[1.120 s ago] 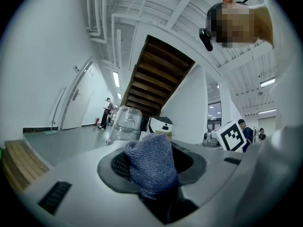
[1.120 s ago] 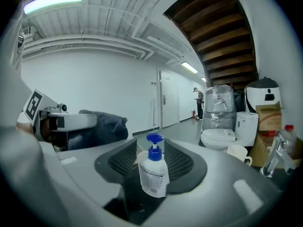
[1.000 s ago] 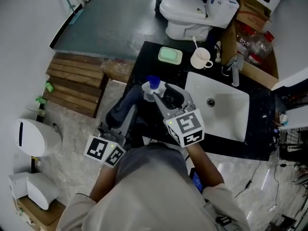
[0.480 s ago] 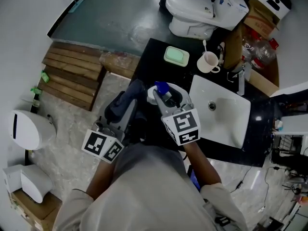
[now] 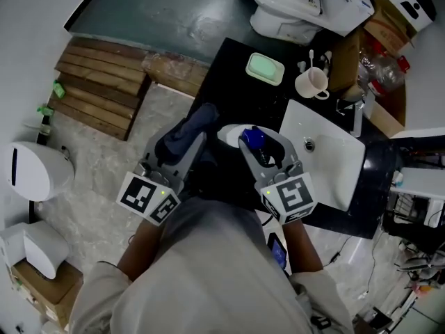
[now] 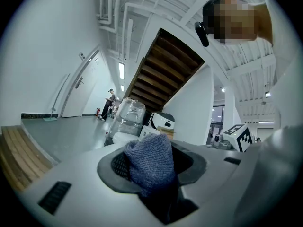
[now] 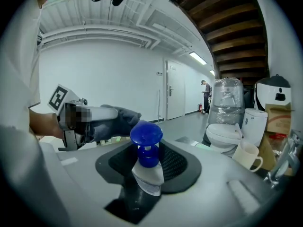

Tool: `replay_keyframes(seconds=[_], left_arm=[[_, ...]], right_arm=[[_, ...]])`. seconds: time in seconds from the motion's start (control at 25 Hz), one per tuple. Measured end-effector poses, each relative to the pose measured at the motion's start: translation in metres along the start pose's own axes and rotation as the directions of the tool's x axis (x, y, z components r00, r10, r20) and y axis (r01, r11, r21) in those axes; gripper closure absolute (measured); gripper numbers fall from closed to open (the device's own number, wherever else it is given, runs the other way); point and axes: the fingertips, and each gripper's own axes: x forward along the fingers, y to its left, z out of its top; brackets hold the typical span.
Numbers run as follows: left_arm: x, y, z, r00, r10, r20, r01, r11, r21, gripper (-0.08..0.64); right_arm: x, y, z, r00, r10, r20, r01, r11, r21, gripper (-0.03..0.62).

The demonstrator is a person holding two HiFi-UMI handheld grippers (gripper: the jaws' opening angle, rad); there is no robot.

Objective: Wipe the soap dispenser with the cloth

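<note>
A white soap dispenser [image 5: 234, 133] with a blue pump top [image 7: 146, 136] stands upright between the jaws of my right gripper [image 5: 254, 145], held over the black counter's [image 5: 229, 68] front edge. The jaws are closing on it and the pads [image 7: 176, 164] press its sides. My left gripper [image 5: 200, 139] is shut on a bunched blue-grey cloth [image 6: 151, 162], which sticks out past its tips. In the head view the cloth [image 5: 189, 132] sits just left of the dispenser, a small gap apart. The right gripper view shows the left gripper [image 7: 124, 118] and its cloth [image 7: 119, 117] behind the pump top.
On the counter are a white sink basin [image 5: 327, 165] with a tap [image 5: 356, 113], a green soap dish [image 5: 265, 68] and a white mug [image 5: 311, 83]. A toilet [image 5: 292, 5] and cardboard boxes [image 5: 389, 19] stand beyond. A wooden pallet [image 5: 104, 89] lies on the floor at left.
The left gripper with the cloth has moved forward and now sits level beside the dispenser. The right gripper has kept the dispenser in about the same place. The head view has swung.
</note>
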Motion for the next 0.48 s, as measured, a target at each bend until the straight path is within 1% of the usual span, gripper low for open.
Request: replay_keyframes(seconds=[0.12,0.24,0.4,0.48], left_arm=[[0.001,0.000,-0.003,1.000,-0.021,-0.011,0.021,1.000,0.002,0.405],[0.004,-0.002,-0.006,0.999,-0.046,-0.024,0.046,0.999,0.000,0.405],[0.009,-0.007,-0.014,0.995,-0.088,-0.046,0.087,0.996,-0.035,0.405],[0.013,-0.011,-0.016,0.993,-0.109,-0.049,0.106,0.993,-0.058,0.405]], right_arm=[[-0.007,0.007,-0.001,0.999,0.021,0.027,-0.021,1.000,-0.020,0.460],[-0.013,0.014,-0.001,0.999,0.037,0.028,-0.037,0.999,-0.005,0.462],[-0.023,0.025,-0.003,0.997,0.075,0.029,-0.076,0.997,0.023,0.463],[-0.027,0.029,-0.005,0.995,0.094,0.029,-0.095,0.995,0.021,0.463]])
